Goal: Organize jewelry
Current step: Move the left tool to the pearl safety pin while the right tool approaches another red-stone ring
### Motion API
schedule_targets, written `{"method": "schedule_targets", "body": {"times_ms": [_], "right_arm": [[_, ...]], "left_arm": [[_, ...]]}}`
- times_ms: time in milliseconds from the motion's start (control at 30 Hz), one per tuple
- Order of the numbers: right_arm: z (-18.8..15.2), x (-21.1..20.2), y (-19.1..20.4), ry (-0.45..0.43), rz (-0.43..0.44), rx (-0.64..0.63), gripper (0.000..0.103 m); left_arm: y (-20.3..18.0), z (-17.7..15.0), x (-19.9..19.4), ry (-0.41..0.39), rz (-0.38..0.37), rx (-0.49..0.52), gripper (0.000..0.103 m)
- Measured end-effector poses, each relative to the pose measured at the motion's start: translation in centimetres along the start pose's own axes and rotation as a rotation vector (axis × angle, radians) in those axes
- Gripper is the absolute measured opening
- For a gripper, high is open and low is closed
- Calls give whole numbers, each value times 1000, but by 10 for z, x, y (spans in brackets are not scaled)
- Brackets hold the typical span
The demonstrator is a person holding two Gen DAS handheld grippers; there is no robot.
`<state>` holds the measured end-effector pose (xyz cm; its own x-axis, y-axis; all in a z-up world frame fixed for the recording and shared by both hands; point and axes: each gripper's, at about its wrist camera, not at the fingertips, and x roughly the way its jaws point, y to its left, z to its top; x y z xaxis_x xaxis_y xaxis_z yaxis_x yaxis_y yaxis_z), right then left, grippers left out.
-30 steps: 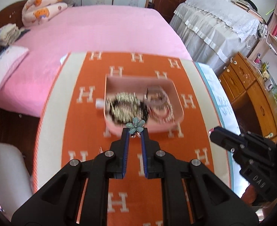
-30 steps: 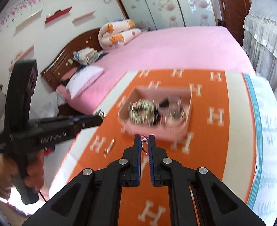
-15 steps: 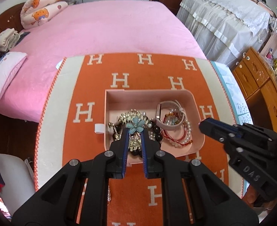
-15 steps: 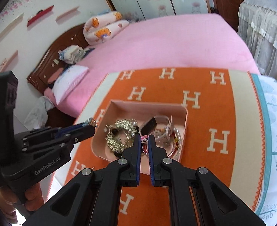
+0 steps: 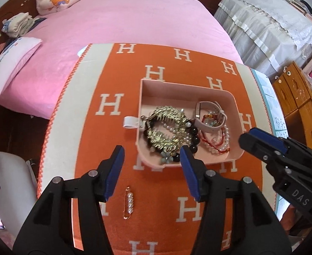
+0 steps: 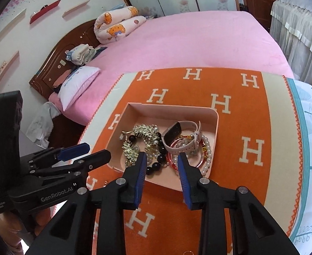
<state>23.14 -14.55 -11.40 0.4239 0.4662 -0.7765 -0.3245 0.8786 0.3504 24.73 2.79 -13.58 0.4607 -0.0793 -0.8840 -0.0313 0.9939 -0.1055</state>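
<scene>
Both claws are opening and hold nothing: the left claw (image 5: 151, 159) spread wide above the flower clip (image 5: 166, 157) in the tray (image 5: 183, 87), the right claw (image 6: 161, 159) narrower over beads (image 6: 156, 165).

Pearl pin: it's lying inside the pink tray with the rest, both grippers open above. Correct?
Not quite. The pearl pin lies outside the pink tray, on the orange blanket in front of it, as the left wrist view shows. The rest holds: left gripper and right gripper have jaws opening, nothing between them.
</scene>
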Motion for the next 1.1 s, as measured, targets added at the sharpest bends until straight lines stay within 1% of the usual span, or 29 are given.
{"method": "schedule_targets", "body": {"times_ms": [133,400,833,1100], "right_arm": [[-9,-10,9,-9,-8,-14,30],[-34,-27,19,1,-15,-7,30],[-77,-53,37,-2,-28,7,30],[-101,-67,46,1,-46,4,30]], "left_arm": [[6,-9,-11,-14,15,-8,51],[15,-30,-32,-28,27,-32,51],[30,-66,-54,-10,42,-25,51],[34,-82,-69,-20,41,-6,51]]}}
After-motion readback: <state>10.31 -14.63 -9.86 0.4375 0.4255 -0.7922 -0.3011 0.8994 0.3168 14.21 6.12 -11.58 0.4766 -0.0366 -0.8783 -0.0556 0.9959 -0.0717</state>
